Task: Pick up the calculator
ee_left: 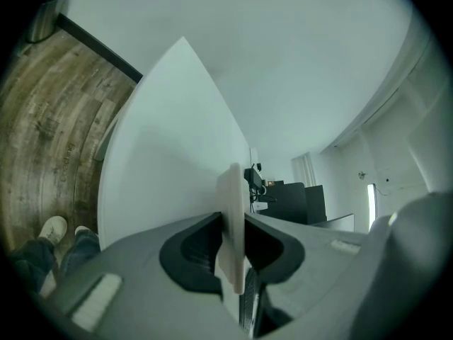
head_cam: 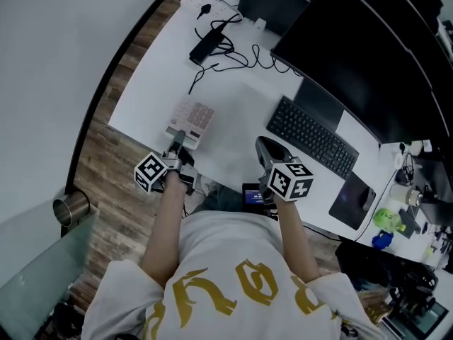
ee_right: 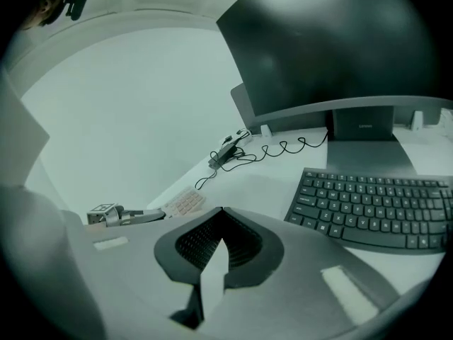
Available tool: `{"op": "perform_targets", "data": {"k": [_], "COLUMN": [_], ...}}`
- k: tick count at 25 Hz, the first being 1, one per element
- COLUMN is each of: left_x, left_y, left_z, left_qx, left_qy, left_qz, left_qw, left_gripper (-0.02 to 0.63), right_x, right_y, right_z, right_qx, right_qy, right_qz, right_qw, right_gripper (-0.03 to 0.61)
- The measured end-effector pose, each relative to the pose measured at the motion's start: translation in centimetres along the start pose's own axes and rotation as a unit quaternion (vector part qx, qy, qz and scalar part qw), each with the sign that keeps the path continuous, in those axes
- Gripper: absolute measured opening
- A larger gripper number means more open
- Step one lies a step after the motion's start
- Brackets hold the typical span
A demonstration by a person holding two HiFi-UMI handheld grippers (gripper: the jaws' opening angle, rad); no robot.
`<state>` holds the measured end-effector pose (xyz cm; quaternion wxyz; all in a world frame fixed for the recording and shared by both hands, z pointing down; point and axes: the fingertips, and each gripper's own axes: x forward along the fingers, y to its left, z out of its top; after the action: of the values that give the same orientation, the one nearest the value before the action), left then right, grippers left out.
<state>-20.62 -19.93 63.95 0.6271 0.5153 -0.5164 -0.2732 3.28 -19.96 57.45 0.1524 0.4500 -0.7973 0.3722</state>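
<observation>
The pale calculator point(head_cam: 192, 119) with pinkish keys lies near the front left edge of the white desk point(head_cam: 163, 69). My left gripper point(head_cam: 177, 142) is shut on its near end. In the left gripper view the calculator point(ee_left: 230, 218) shows edge-on as a thin white slab pinched between the dark pads of my left gripper point(ee_left: 231, 261). My right gripper point(head_cam: 267, 149) hovers over the desk's front edge, left of the keyboard, shut on nothing. The right gripper view shows the calculator point(ee_right: 185, 202) and the left gripper point(ee_right: 117, 214) off to the left of my right gripper point(ee_right: 212, 271).
A black keyboard point(head_cam: 311, 137) lies right of centre below a large dark monitor point(head_cam: 354, 55). A mouse rests on a dark pad point(head_cam: 352, 200). A power adapter with cables point(head_cam: 205, 46) sits at the back. A metal bin point(head_cam: 71, 207) stands on the wooden floor.
</observation>
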Motion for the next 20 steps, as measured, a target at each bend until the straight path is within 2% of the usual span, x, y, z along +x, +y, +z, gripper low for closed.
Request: {"op": "perform_targets", "data": {"k": [15, 20], "left_x": [-2.7, -4.3], "left_y": [-7.4, -9.3], "left_z": [-3.1, -4.1], "left_qx": [0.03, 0.027], "left_qy": [0.028, 0.036], "left_qz": [-0.075, -0.097], "left_qw": [0.9963, 0.9943], "left_gripper": [0.071, 0.071], "right_x": [-3.8, -5.3], "right_y": [1.9, 2.4], "right_z": [1.0, 1.4], "right_qx": [-0.014, -0.02], "right_qy": [-0.066, -0.087], "right_qz": [-0.013, -0.024], "right_qw": [0.998, 0.996], "right_gripper": [0.025, 0.025]}}
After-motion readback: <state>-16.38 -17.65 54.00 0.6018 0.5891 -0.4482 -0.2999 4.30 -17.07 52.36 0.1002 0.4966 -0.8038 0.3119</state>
